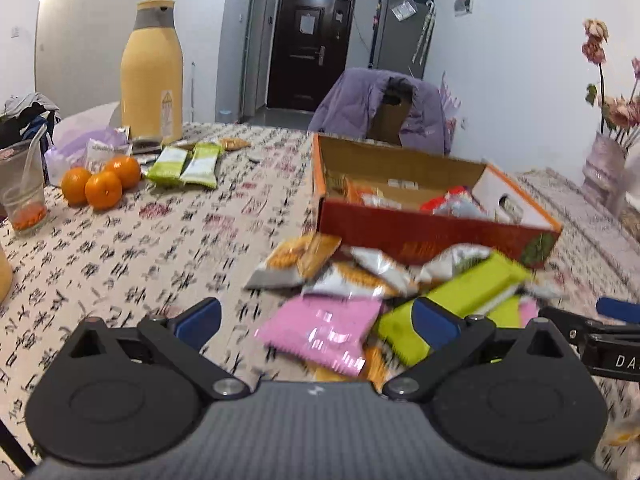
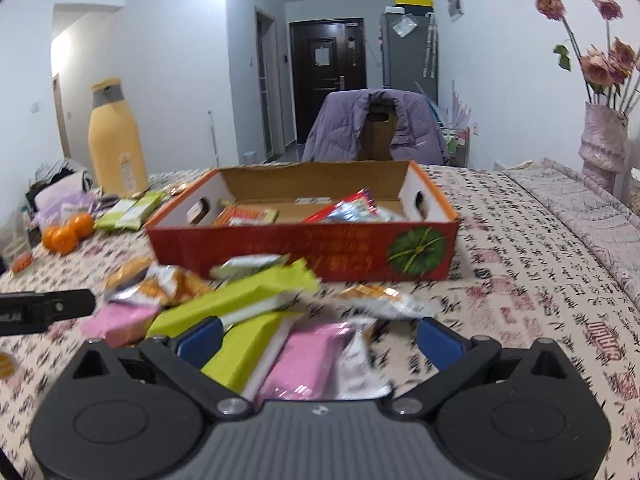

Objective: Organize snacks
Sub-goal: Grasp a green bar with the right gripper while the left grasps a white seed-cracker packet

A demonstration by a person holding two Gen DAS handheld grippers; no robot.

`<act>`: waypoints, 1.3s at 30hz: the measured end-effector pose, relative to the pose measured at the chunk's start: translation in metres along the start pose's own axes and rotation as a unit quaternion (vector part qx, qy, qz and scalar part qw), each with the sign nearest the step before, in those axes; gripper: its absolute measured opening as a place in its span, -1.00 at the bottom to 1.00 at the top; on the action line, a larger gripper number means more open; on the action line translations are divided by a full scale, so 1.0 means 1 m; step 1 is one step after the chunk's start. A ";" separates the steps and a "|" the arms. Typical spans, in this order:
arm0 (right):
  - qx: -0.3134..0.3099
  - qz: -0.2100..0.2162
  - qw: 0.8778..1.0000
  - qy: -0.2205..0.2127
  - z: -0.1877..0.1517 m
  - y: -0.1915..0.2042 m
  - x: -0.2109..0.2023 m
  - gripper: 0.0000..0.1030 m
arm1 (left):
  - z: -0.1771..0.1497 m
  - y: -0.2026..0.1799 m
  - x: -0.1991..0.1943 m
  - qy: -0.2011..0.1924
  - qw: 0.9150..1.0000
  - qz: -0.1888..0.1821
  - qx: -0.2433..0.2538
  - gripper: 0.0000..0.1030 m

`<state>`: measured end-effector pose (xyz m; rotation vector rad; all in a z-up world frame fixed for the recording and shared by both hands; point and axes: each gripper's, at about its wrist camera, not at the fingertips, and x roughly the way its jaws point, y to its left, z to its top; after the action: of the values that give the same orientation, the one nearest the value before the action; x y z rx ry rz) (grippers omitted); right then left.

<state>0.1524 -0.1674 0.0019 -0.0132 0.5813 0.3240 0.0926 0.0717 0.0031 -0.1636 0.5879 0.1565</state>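
Note:
A pile of snack packets lies on the patterned tablecloth in front of a red cardboard box [image 1: 432, 236] [image 2: 304, 256] that holds a few packets. My left gripper [image 1: 316, 322] is open above a pink packet [image 1: 324, 332], with a lime-green bar [image 1: 452, 296] by its right finger. My right gripper [image 2: 320, 338] is open over another pink packet [image 2: 308, 356] and a lime-green bar [image 2: 236, 304]. Orange-and-silver packets [image 1: 304, 264] [image 2: 160, 284] sit at the pile's far side. Each gripper's tip shows at the edge of the other's view.
Two green-and-white packets [image 1: 184, 166] [image 2: 128, 210], three oranges [image 1: 102, 184], a plastic cup [image 1: 22, 192] and a tall yellow flask [image 1: 152, 72] [image 2: 116, 140] stand at the left. A chair with a purple jacket [image 2: 376, 128] is behind the box. A vase of flowers [image 2: 600, 140] stands far right.

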 end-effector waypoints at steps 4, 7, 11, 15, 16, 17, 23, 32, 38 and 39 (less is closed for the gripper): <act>-0.024 -0.001 1.000 -0.007 -0.012 0.027 -0.005 0.79 | -0.012 0.010 -0.003 0.006 1.000 -0.002 0.007 1.00; -0.031 0.000 0.999 -0.017 -0.016 0.044 -0.005 0.56 | -0.015 0.020 -0.005 0.006 1.000 -0.003 -0.001 1.00; -0.057 -0.028 0.998 -0.012 -0.023 0.065 0.006 0.41 | -0.015 0.033 -0.008 0.006 1.000 -0.003 -0.015 1.00; -0.064 -0.048 0.997 0.007 -0.030 0.072 0.022 0.36 | -0.017 0.040 -0.009 0.009 1.000 -0.011 -0.026 1.00; -0.074 -0.059 0.996 0.005 -0.032 0.075 0.023 0.26 | -0.018 0.041 -0.009 0.010 1.000 -0.014 -0.025 1.00; -0.080 -0.064 0.995 0.004 -0.033 0.075 0.023 0.07 | -0.019 0.040 -0.009 0.011 1.000 -0.017 -0.024 1.00; -0.084 -0.059 0.995 0.008 -0.033 0.067 0.012 -0.32 | -0.024 0.029 -0.001 0.029 0.999 -0.037 -0.016 1.00; -0.049 -0.040 0.998 -0.021 -0.028 0.042 -0.013 -0.36 | -0.028 0.008 0.011 0.053 0.998 -0.039 0.007 1.00; -0.015 -0.043 0.998 -0.051 -0.022 0.015 -0.029 -0.36 | -0.030 -0.006 0.032 0.082 0.997 -0.007 0.004 1.00; -0.013 -0.044 0.998 -0.052 -0.022 0.011 -0.030 -0.36 | -0.030 -0.008 0.035 0.082 0.997 0.001 0.003 1.00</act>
<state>0.1137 -0.1681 0.0006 -0.0467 0.4717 0.2441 0.1071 0.0618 -0.0404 -0.1715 0.7525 0.1442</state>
